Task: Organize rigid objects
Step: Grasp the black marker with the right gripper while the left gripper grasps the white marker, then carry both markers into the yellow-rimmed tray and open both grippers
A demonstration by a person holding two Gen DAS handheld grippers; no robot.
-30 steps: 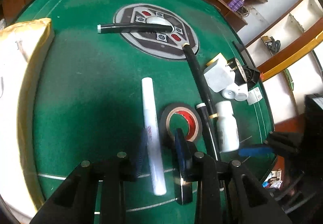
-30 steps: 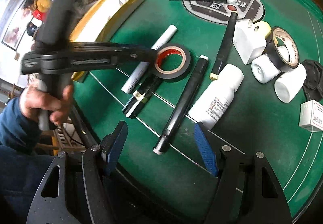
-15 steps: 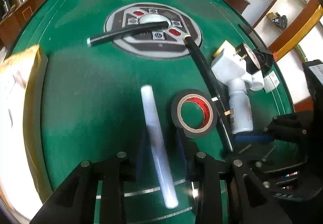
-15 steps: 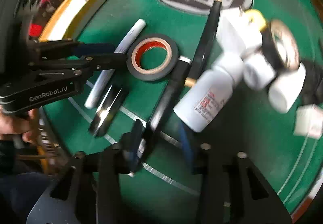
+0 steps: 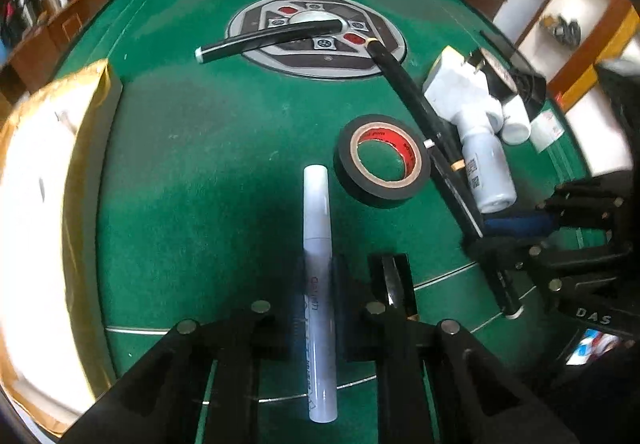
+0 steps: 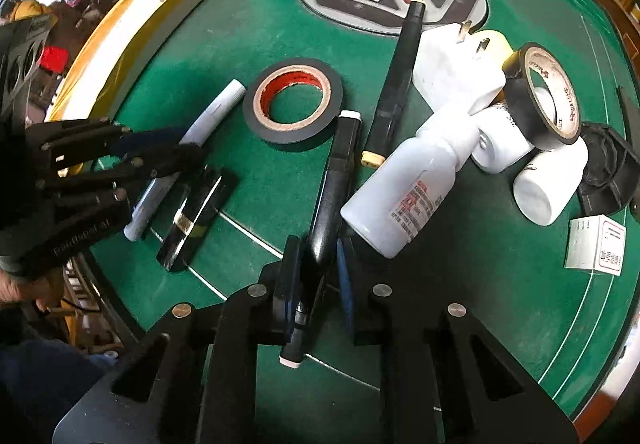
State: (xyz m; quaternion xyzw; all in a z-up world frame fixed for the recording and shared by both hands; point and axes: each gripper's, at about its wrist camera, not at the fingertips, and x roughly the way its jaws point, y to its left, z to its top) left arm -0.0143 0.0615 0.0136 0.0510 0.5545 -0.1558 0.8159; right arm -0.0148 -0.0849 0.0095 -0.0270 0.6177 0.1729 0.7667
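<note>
Tongs both clamped: left tongs grip the white pen at lower centre, right tongs grip the black pen at centre, both pens on the bench. Risk: lifting the black pen may nudge the touching bottle.

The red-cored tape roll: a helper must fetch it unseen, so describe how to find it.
On the green felt table, look just in front of the round grey centre panel. The tape roll lies flat there, alone; its red core sets it apart from the white-cored roll leaning on the bottles.
</note>
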